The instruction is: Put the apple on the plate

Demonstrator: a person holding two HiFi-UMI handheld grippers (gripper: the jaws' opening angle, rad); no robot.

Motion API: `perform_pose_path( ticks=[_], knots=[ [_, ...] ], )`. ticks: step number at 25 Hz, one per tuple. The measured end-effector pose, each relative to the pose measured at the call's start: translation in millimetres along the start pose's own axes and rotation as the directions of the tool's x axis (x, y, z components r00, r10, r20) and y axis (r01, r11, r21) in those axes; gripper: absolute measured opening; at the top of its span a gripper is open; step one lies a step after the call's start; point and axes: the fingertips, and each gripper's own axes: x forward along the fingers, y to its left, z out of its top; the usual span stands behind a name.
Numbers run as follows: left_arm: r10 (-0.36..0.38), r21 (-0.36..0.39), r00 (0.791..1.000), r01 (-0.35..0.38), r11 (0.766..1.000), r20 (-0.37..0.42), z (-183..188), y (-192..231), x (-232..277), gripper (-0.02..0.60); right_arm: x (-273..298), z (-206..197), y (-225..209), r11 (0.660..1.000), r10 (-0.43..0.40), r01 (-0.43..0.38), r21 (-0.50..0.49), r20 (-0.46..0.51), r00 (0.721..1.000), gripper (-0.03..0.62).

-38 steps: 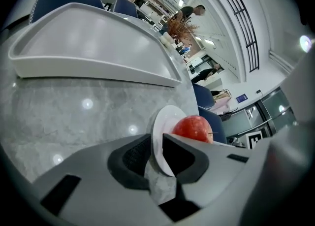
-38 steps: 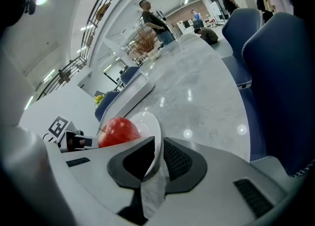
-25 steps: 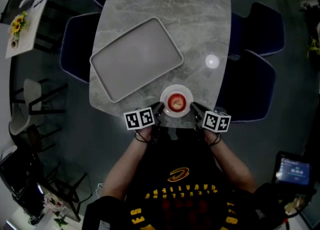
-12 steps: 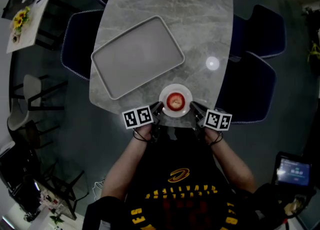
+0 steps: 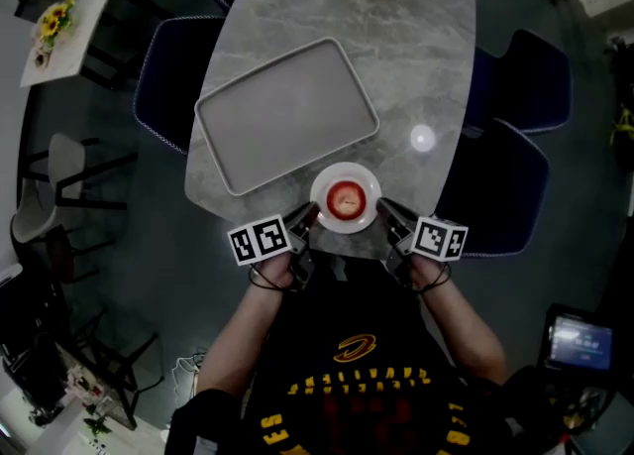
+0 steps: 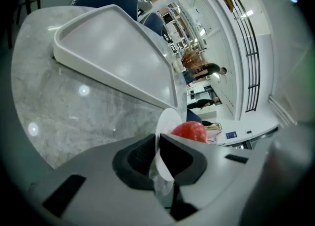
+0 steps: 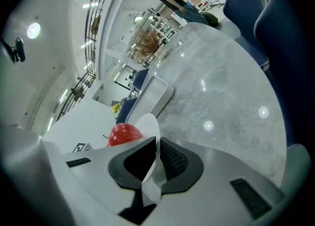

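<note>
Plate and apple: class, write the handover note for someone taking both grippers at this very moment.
Left gripper: jaws shut on the plate's left rim.
Right gripper: jaws shut on the plate's right rim.
Things: the apple sits in the middle of the plate, at the near edge of the table. The tray lies empty beyond it.
Done: the apple is on the plate.
Left: probably only to set the plate down level and open both jaws. I cannot tell whether it is lifted or resting.
</note>
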Motion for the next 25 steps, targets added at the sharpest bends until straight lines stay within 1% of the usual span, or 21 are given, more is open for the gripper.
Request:
perform_pose_path(
  ticks=[3, 7, 12, 19, 23, 25],
  knots=[
    [-0.032, -0.008, 0.999, 0.032, 0.999, 0.04, 14, -10, -13, 0.029, 6, 12, 18, 0.999, 0.032, -0.032, -0.021, 0.005, 0.999, 0.035],
    [-0.057, -0.021, 0.994, 0.059, 0.998, 0.091, 31, -14, -28, 0.028, 17, 23, 41, 0.996, 0.075, -0.075, -0.042, 0.008, 0.997, 0.035],
    [-0.081, -0.034, 0.988, 0.086, 0.996, 0.131, 43, -18, -44, 0.026, 25, 30, 63, 0.993, 0.109, -0.109, -0.049, -0.002, 0.994, 0.034],
    [-0.082, -0.028, 0.981, 0.088, 0.996, 0.175, 63, -21, -64, 0.026, 40, 41, 91, 0.987, 0.143, -0.144, -0.066, -0.01, 0.99, 0.032],
    [-0.08, -0.02, 0.977, 0.086, 0.996, 0.198, 86, -19, -73, 0.026, 56, 50, 108, 0.986, 0.15, -0.149, -0.073, -0.004, 0.989, 0.032],
    [-0.084, -0.01, 0.974, 0.089, 0.996, 0.208, 100, -19, -73, 0.026, 66, 58, 114, 0.984, 0.167, -0.166, -0.072, 0.004, 0.986, 0.032]
  ],
)
